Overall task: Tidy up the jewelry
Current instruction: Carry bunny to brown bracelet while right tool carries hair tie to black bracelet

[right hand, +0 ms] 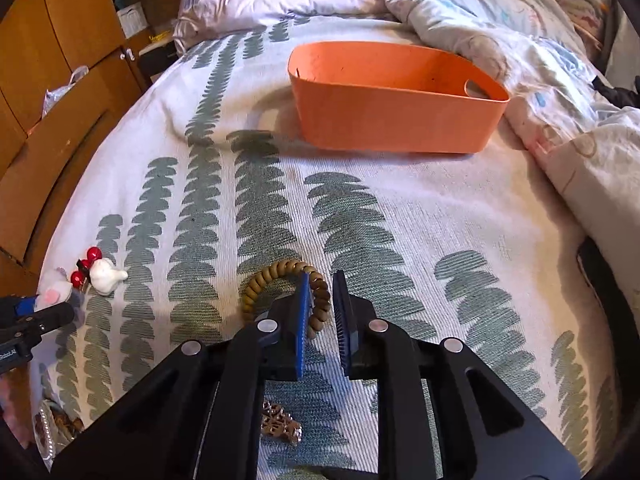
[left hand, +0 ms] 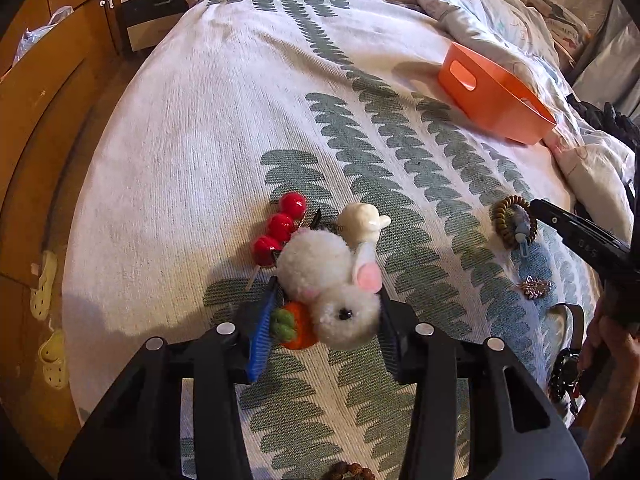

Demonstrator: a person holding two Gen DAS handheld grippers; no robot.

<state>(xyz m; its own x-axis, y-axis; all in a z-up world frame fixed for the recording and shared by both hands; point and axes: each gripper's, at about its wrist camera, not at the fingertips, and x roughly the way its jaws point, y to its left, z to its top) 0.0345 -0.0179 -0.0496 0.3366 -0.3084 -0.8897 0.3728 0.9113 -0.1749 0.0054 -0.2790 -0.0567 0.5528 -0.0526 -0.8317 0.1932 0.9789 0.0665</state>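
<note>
A fluffy white bunny clip with an orange felt carrot sits between the blue pads of my left gripper, which is shut on it just above the bedspread. Behind it lie a stick of red berries and a white garlic-shaped charm. My right gripper stands slightly open over a brown coil hair tie. One strand runs between the pads, against the left one. The orange basket stands further up the bed. A gold brooch lies under the right gripper.
A crumpled duvet lies behind and right of the basket. Wooden cupboards line the left side, with slippers on the floor. A black watch and a beaded bracelet lie near the bed's front edge, by a person's hand.
</note>
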